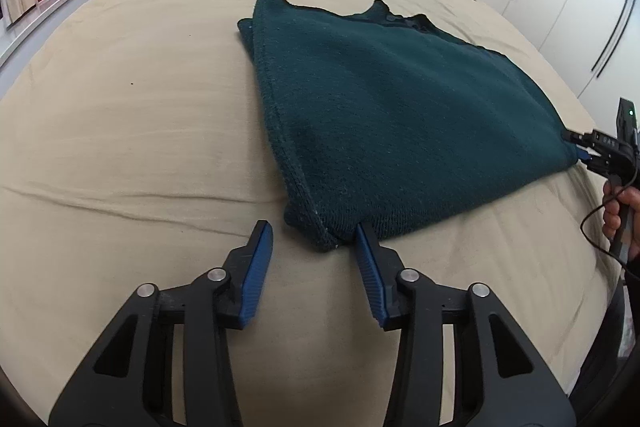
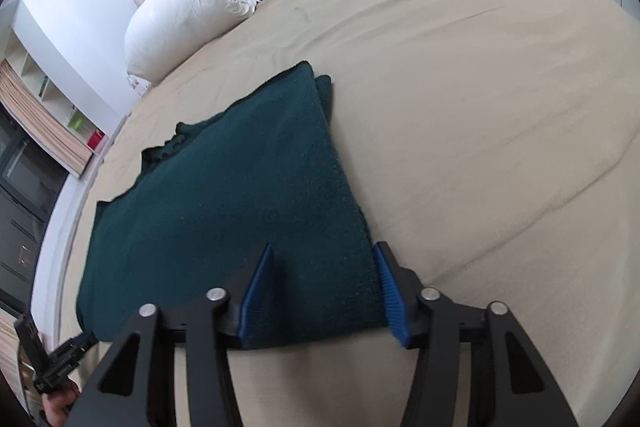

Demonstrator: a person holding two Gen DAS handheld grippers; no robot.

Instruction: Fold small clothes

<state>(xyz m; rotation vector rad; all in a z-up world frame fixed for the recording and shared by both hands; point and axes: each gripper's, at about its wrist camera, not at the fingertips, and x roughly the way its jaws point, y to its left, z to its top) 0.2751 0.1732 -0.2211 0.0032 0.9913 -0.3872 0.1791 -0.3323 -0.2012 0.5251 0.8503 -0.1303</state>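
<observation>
Left wrist view: left gripper [image 1: 314, 233] jaws apart at sweater [image 1: 400, 107] corner; right gripper [image 2: 325, 255] straddling, unclamped.

Left hand-held gripper [image 1: 314, 233] tilts downward, jaws parted, right pad touching cloth; right hand-held gripper [image 2: 324, 253] likewise angled down, jaws apart, straddling cloth

The person's hand [image 1: 622, 215], perhaps gripping a handle, is cut off by the frame edge.
</observation>
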